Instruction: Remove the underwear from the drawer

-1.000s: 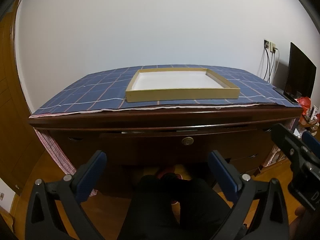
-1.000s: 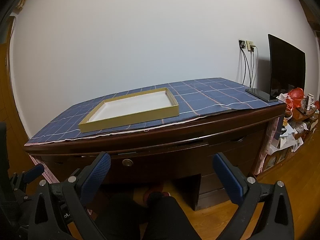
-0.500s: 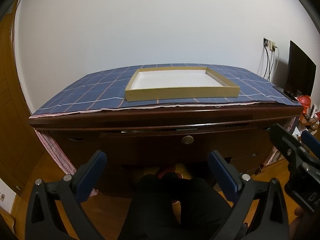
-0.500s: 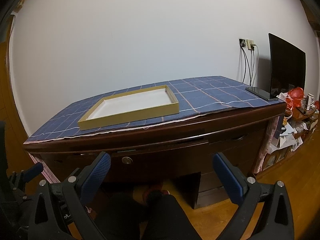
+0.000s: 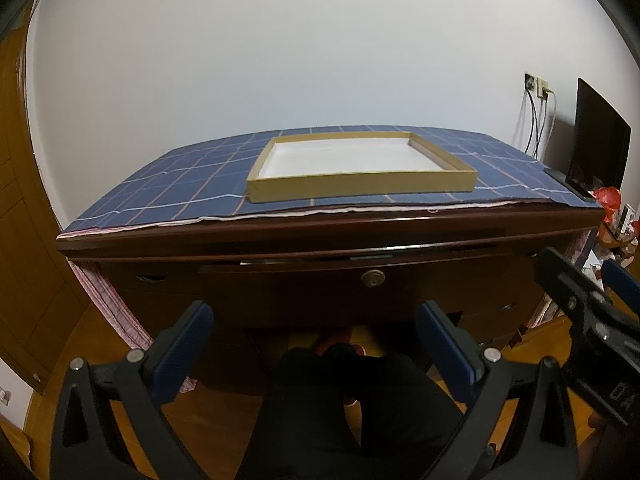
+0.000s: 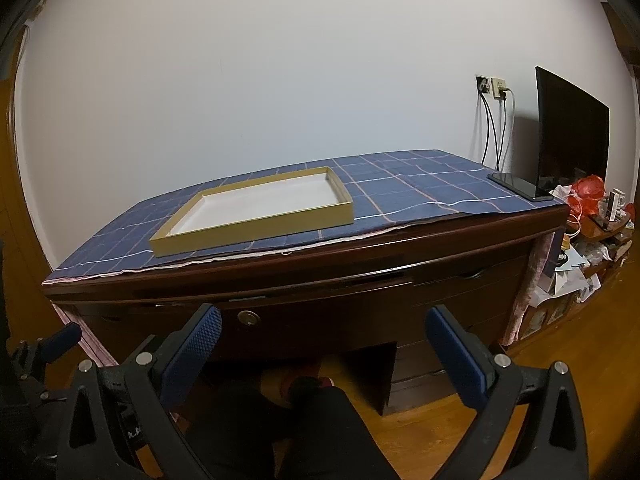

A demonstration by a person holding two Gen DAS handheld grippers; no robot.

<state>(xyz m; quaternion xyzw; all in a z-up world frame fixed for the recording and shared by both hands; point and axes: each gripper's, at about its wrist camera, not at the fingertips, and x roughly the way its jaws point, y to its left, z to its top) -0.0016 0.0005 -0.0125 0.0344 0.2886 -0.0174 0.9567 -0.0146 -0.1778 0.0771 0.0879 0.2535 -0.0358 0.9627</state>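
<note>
Navy plaid cloth [image 5: 192,184], tan tray [image 5: 360,188], dark-brown desk [image 5: 320,236].

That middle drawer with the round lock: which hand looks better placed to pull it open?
Probably the left. The drawer's round lock sits about centred ahead of the left gripper, but off toward the left side of the right gripper. Both jaws stand open.

Both wrist cams low, facing desk [image 5: 320,236]

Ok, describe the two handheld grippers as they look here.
Both the left gripper and right gripper have black angular frames with silver bolts and two blue textured pads. The right one's side carries partial white lettering, seen from the left wrist. No cables show.
</note>
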